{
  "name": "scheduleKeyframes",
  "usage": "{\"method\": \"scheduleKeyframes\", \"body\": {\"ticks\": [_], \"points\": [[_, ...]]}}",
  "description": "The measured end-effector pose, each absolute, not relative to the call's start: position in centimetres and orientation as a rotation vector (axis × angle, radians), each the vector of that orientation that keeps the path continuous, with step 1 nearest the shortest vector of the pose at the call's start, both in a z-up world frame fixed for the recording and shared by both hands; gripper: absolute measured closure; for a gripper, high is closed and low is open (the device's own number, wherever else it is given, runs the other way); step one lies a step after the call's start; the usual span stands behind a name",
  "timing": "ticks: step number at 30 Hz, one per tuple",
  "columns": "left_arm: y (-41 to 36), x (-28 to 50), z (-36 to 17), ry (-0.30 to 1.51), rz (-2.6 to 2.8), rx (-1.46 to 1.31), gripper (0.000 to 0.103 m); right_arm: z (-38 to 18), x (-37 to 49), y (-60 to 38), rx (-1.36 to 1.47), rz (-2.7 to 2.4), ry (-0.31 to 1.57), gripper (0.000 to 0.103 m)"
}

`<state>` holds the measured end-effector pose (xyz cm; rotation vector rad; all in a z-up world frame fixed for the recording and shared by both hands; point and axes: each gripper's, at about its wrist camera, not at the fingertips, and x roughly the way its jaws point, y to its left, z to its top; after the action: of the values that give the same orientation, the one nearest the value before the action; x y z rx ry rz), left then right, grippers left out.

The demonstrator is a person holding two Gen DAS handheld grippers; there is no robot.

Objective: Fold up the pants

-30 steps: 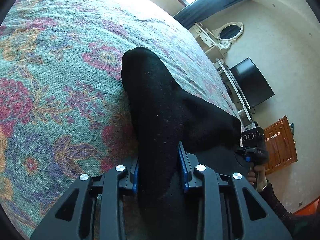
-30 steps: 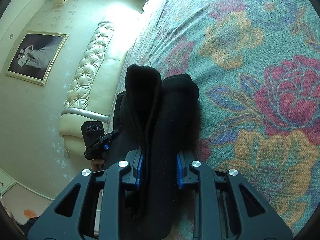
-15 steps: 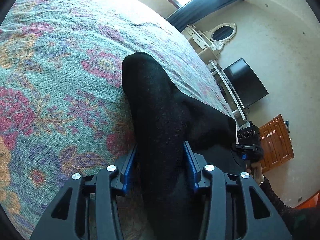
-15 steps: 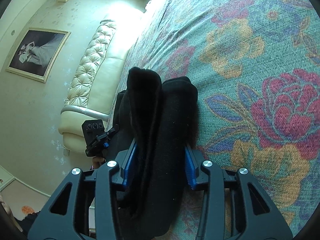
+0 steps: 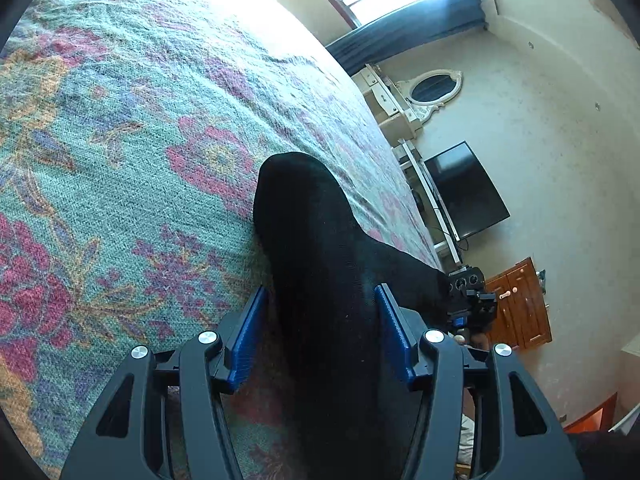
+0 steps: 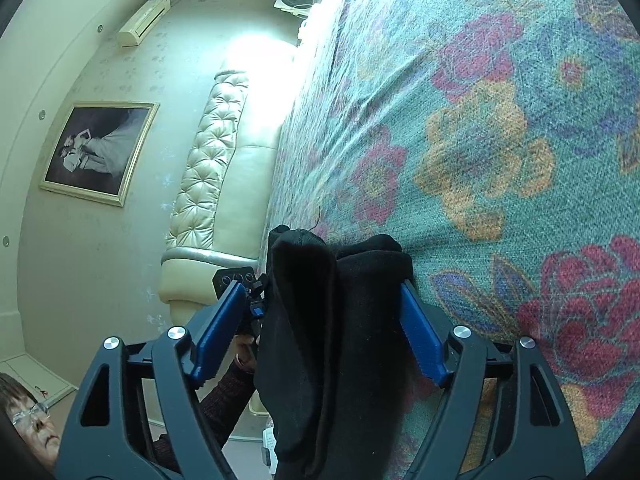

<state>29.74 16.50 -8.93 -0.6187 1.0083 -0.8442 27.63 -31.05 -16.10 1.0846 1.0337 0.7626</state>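
The black pants [image 5: 320, 248] lie folded in a thick bundle on the floral bedspread [image 5: 120, 140], near the bed's edge. My left gripper [image 5: 320, 316] is open, its blue pads apart on either side of the bundle with gaps showing. In the right wrist view the pants [image 6: 340, 320] show as two stacked folds. My right gripper [image 6: 324, 312] is open too, its jaws wide on both sides of the cloth. Each gripper shows in the other's view: the right one [image 5: 472, 292] past the bundle, the left one [image 6: 240, 280] behind it.
The bedspread [image 6: 500, 140] stretches far ahead of both grippers. A tufted cream headboard [image 6: 212, 160] stands at one end. A TV [image 5: 468, 192], a mirror dresser [image 5: 424, 92] and a wooden cabinet [image 5: 516, 304] line the wall. The person's face [image 6: 28, 420] shows low left.
Both grippers were shut on the pants one second ago; their jaws have since opened wide and let go. The bundle stays on the bed.
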Motion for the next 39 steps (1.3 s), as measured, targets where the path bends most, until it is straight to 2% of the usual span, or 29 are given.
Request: {"method": "scheduleKeyframes", "body": {"ticks": [8, 9, 12, 15, 22, 24, 26, 28, 29, 31, 32, 39], "points": [[16.8, 29.6, -8.7, 1.012, -0.872, -0.604, 0.048, -16.2, 26.9, -32.2, 1.065, 0.670, 1.074, 0.027], [17.0, 29.7, -8.9, 1.012, -0.873, -0.618, 0.048, -16.2, 27.2, -31.9, 1.072, 0.677, 1.070, 0.026], [17.1, 29.7, -8.7, 0.984, -0.872, -0.656, 0.048, -15.9, 28.5, -30.5, 1.082, 0.728, 1.066, 0.015], [17.8, 29.6, -9.0, 0.962, -0.869, -0.714, 0.048, -15.7, 29.7, -29.1, 1.040, 0.726, 1.093, 0.014], [16.2, 31.2, -8.4, 0.987, -0.809, -0.643, 0.048, -15.5, 30.9, -28.0, 1.017, 0.735, 1.085, 0.013], [15.2, 31.9, -8.3, 1.001, -0.811, -0.628, 0.044, -15.5, 30.9, -27.8, 0.984, 0.721, 1.097, 0.021], [14.2, 32.3, -8.3, 1.007, -0.829, -0.625, 0.034, -16.0, 30.9, -27.8, 0.963, 0.701, 1.119, 0.046], [13.5, 32.7, -8.2, 1.005, -0.830, -0.622, 0.032, -16.5, 30.9, -28.0, 0.982, 0.704, 1.117, 0.054], [13.5, 32.9, -8.4, 1.005, -0.821, -0.623, 0.033, -16.7, 30.8, -28.1, 0.985, 0.708, 1.114, 0.057], [13.3, 32.9, -8.5, 1.011, -0.779, -0.567, 0.054, -16.7, 30.8, -27.9, 0.977, 0.710, 1.109, 0.060], [13.2, 32.9, -8.7, 1.021, -0.761, -0.526, 0.060, -16.8, 30.9, -27.9, 0.977, 0.712, 1.107, 0.061], [12.8, 32.4, -8.3, 0.997, -0.726, -0.435, 0.066, -16.7, 31.1, -27.6, 0.986, 0.713, 1.086, 0.064]]}}
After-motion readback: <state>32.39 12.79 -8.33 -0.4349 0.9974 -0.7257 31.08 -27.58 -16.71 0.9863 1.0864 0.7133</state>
